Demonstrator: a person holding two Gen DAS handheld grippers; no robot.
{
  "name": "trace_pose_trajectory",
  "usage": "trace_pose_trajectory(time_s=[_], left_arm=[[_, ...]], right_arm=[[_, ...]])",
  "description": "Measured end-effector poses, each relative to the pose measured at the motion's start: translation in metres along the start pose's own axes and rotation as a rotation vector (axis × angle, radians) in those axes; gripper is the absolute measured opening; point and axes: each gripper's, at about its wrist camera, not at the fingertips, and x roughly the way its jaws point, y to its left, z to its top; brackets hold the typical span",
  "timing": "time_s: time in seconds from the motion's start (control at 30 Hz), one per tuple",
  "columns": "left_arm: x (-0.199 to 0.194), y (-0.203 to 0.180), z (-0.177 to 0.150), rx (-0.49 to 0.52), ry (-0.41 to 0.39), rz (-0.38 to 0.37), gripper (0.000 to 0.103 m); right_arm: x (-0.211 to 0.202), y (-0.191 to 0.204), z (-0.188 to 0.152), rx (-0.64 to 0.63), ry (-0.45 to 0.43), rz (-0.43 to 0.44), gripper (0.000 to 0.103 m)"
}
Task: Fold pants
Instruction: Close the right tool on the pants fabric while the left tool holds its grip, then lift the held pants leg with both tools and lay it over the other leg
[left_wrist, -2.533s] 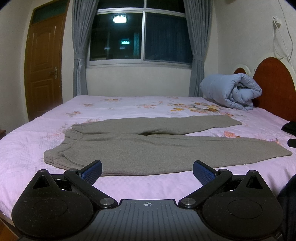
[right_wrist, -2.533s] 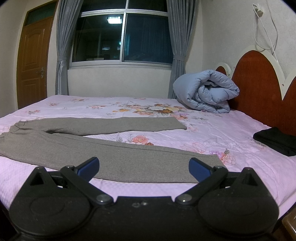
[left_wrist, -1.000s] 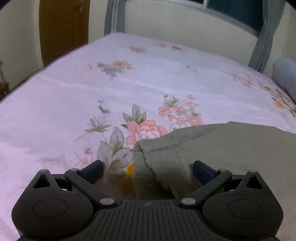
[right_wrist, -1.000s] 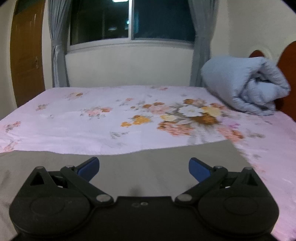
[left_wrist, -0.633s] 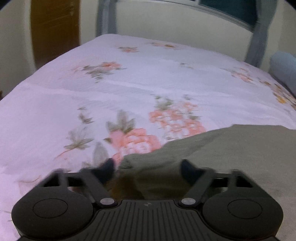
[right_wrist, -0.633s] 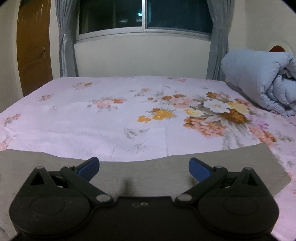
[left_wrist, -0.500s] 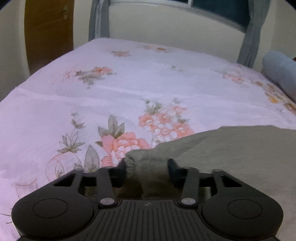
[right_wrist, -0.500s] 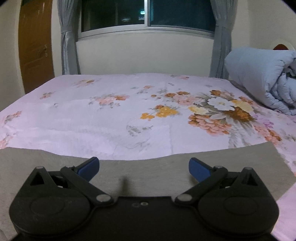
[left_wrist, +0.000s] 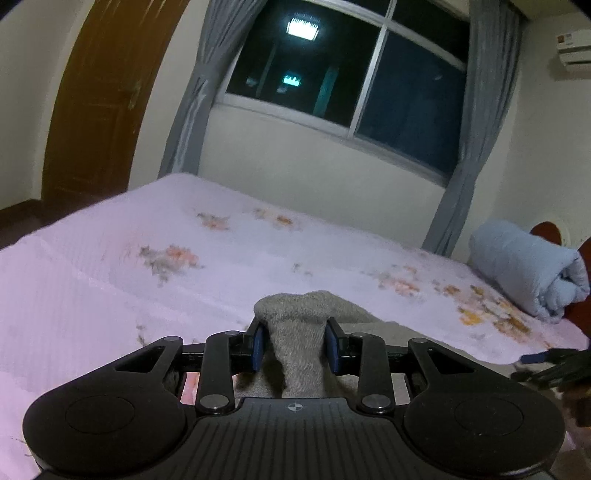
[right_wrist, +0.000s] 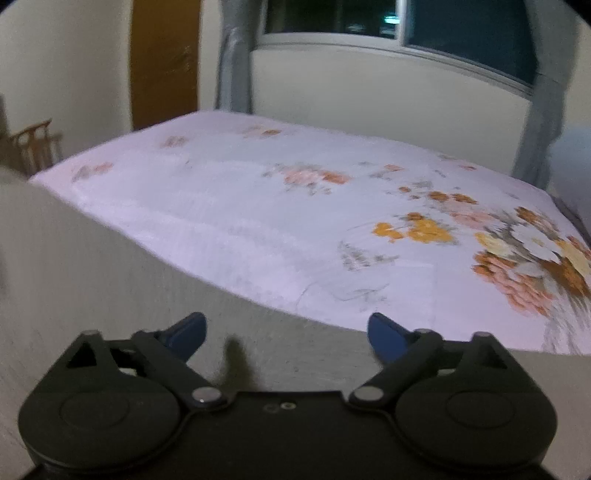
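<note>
Both wrist views look low and close across the bed (left_wrist: 92, 280), sharing its floral sheet and window (left_wrist: 351, 74).

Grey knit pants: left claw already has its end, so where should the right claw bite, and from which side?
Probably the far edge of the grey knit pants, where it meets the pink floral bedsheet. The right claw, closing with nothing pinched yet, hangs over flat cloth; coming low from the near side lets one finger slip under that edge. The left claw grips a bunched end.

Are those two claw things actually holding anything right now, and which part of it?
The left gripper pinches a bunched edge of the grey pants. The right gripper, closing, holds nothing yet; the fabric lies beneath it.
</note>
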Motion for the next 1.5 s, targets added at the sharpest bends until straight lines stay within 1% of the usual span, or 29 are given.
trace_pose_trajectory(time_s=[0.13, 0.23, 0.3, 0.33, 0.37, 0.4, 0.43, 0.47, 0.5, 0.53, 0.57, 0.63, 0.77, 0.93, 1.1, 1.2, 1.27, 1.33, 1.4, 1.43, 1.47, 1.5], left_arm=[[-0.01, -0.004, 0.004, 0.009, -0.041, -0.024, 0.033], [-0.013, -0.006, 0.009, 0.016, -0.052, -0.043, 0.033], [-0.012, -0.005, 0.012, 0.018, -0.036, -0.04, 0.033], [-0.009, -0.007, 0.012, 0.021, -0.026, -0.037, 0.033], [-0.007, -0.008, 0.012, 0.028, -0.017, -0.029, 0.033], [-0.005, -0.009, 0.012, 0.032, -0.01, -0.022, 0.033], [-0.003, -0.008, 0.012, 0.029, -0.005, -0.019, 0.033], [0.0, -0.007, 0.011, 0.028, 0.0, -0.013, 0.033], [0.002, -0.008, 0.01, 0.027, 0.005, -0.007, 0.033], [0.004, -0.007, 0.01, 0.022, 0.014, 0.001, 0.033], [0.006, -0.006, 0.008, 0.018, 0.02, 0.006, 0.033], [0.008, -0.004, 0.007, 0.011, 0.036, 0.012, 0.033], [0.011, 0.004, 0.006, -0.002, 0.06, 0.008, 0.033], [-0.002, 0.005, 0.008, -0.012, 0.038, -0.018, 0.033], [-0.025, 0.007, 0.006, -0.022, 0.019, -0.055, 0.033], [-0.045, 0.007, 0.001, -0.035, 0.0, -0.084, 0.033], [-0.066, 0.008, -0.005, -0.043, -0.023, -0.112, 0.033], [-0.09, 0.011, -0.015, -0.052, -0.042, -0.142, 0.033], [-0.115, 0.015, -0.029, -0.051, -0.034, -0.161, 0.033], [-0.127, 0.019, -0.037, -0.066, -0.023, -0.171, 0.037], [-0.14, 0.024, -0.048, -0.084, -0.001, -0.161, 0.05], [-0.153, 0.029, -0.06, -0.106, 0.016, -0.125, 0.063]], right_arm=[[0.016, -0.002, 0.002, -0.054, 0.025, 0.021, 0.083], [0.025, -0.005, 0.004, -0.103, 0.041, 0.041, 0.085], [0.034, -0.009, 0.004, -0.118, 0.092, 0.069, 0.083], [0.037, -0.012, 0.003, -0.107, 0.112, 0.094, 0.078], [0.039, -0.015, 0.001, -0.086, 0.12, 0.116, 0.073], [0.04, -0.016, -0.002, -0.074, 0.119, 0.125, 0.072], [0.04, -0.016, -0.004, -0.067, 0.115, 0.129, 0.065], [0.039, -0.015, -0.007, -0.063, 0.108, 0.131, 0.049], [0.036, -0.013, -0.009, -0.074, 0.092, 0.121, 0.038], [0.034, -0.012, -0.009, -0.087, 0.083, 0.102, 0.011], [0.031, -0.011, -0.01, -0.094, 0.076, 0.091, 0.005], [0.023, -0.01, -0.011, -0.103, 0.054, 0.077, 0.0], [0.001, -0.011, -0.006, -0.125, 0.021, 0.07, 0.0], [-0.038, -0.008, 0.004, -0.144, -0.029, 0.056, 0.0], [-0.087, -0.001, 0.002, -0.165, -0.059, 0.043, 0.0], [-0.123, 0.012, -0.008, -0.194, -0.071, 0.033, 0.0], [-0.152, 0.025, -0.018, -0.215, -0.086, 0.021, 0.0], [-0.184, 0.04, -0.033, -0.226, -0.104, 0.013, 0.0], [-0.219, 0.06, -0.056, -0.252, -0.114, 0.007, 0.0], [-0.234, 0.071, -0.068, -0.268, -0.116, 0.005, 0.0], [-0.248, 0.084, -0.084, -0.282, -0.112, 0.011, 0.0], [-0.259, 0.098, -0.101, -0.302, -0.097, 0.015, 0.0]])
